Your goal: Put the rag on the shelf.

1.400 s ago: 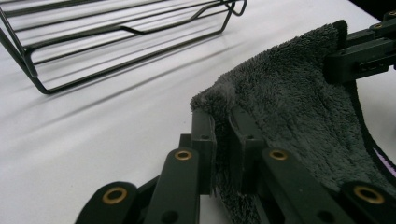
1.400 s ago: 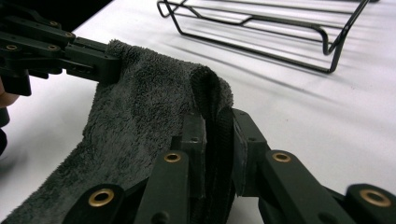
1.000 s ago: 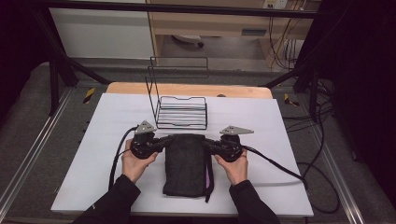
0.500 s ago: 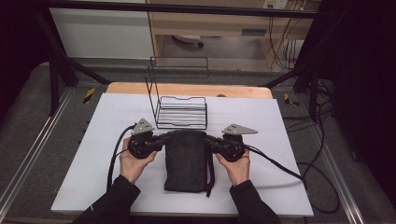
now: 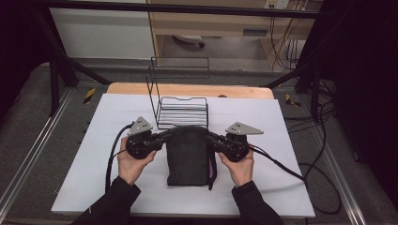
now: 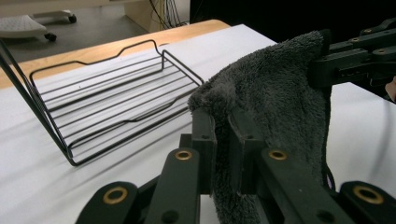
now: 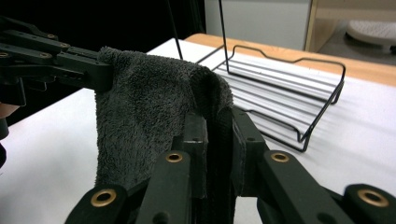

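A dark grey fluffy towel (image 5: 187,157) is folded and hangs between my two grippers above the white table sheet. My left gripper (image 5: 165,136) is shut on the towel's upper left corner (image 6: 210,95). My right gripper (image 5: 210,137) is shut on the upper right corner (image 7: 212,88). In the left gripper view the cloth (image 6: 271,98) stretches across to the other gripper's jaws at the right edge. The towel's lower end still rests on the sheet. A black wire rack (image 5: 182,111) stands just beyond the towel, its flat slatted base toward me and a tall wire back rising behind.
The white sheet (image 5: 94,154) covers a wooden table (image 5: 187,90). Cables (image 5: 300,173) trail off the right side onto the floor. Dark frame posts (image 5: 56,61) stand at the far corners, with shelving beyond.
Both grippers have risen a little with the towel's top edge, so more of the cloth hangs off the sheet. The grips are unchanged.
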`<state>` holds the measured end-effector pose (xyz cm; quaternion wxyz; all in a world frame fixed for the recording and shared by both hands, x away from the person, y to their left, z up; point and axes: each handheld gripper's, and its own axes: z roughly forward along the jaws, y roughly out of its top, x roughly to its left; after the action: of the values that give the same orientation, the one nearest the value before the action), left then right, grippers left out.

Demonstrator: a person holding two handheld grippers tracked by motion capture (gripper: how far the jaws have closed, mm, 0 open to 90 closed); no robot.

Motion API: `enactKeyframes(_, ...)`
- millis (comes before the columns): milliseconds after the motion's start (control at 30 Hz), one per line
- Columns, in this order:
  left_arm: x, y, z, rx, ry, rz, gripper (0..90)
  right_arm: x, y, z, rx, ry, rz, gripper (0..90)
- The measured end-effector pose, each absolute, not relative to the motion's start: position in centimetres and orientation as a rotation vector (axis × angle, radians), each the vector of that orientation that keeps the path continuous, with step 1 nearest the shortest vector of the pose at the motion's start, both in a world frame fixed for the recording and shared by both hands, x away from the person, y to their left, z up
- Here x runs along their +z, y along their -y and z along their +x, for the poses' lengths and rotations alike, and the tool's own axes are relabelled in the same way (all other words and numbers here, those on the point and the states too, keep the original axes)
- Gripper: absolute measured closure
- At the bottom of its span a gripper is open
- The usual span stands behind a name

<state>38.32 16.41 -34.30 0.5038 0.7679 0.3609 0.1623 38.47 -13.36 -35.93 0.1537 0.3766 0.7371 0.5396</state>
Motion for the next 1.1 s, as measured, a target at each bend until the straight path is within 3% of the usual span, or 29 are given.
enactKeyframes(1100,-28.1,-17.5,38.6,0.523,-0.789,1.653,81.8,-28.7,12.2,38.2,1.59,-1.893,0.883,79.5)
